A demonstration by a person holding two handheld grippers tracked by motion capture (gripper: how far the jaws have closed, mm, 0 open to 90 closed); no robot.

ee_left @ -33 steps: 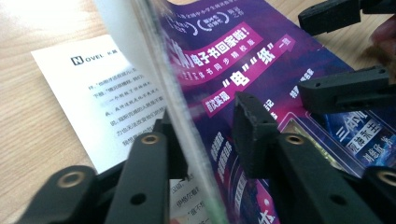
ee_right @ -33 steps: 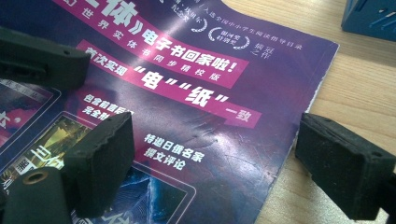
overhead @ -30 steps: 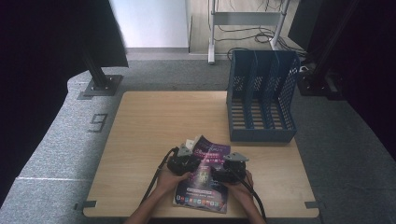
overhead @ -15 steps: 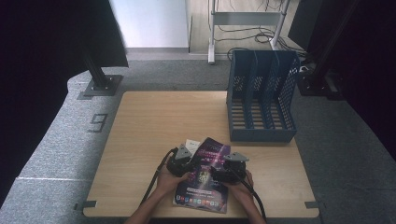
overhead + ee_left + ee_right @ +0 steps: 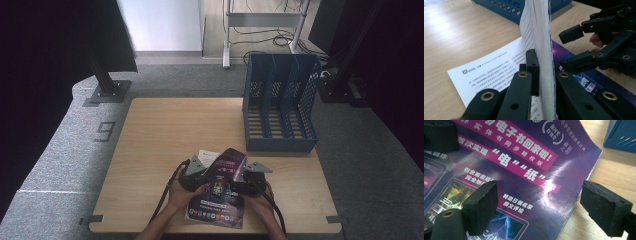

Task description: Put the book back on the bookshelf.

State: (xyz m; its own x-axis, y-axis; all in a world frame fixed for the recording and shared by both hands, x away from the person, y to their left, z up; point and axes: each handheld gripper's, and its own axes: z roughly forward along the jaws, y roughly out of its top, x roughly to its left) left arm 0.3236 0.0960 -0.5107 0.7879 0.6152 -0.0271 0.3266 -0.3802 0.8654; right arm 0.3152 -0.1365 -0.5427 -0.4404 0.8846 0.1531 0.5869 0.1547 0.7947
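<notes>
Magazine (image 5: 541, 37) clamped in left tongs (image 5: 544, 72), right tongs (image 5: 539, 202) agape

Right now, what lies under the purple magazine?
A white printed sheet pokes out from under the magazine, flat on the wooden table. The left gripper pinches the lifted edge; the right gripper is open. How far the sheet runs underneath is covered.

A lab-like recording room: dark curtains (image 5: 45, 75), grey carpet (image 5: 165, 82), floor cables (image 5: 265, 35).
</notes>
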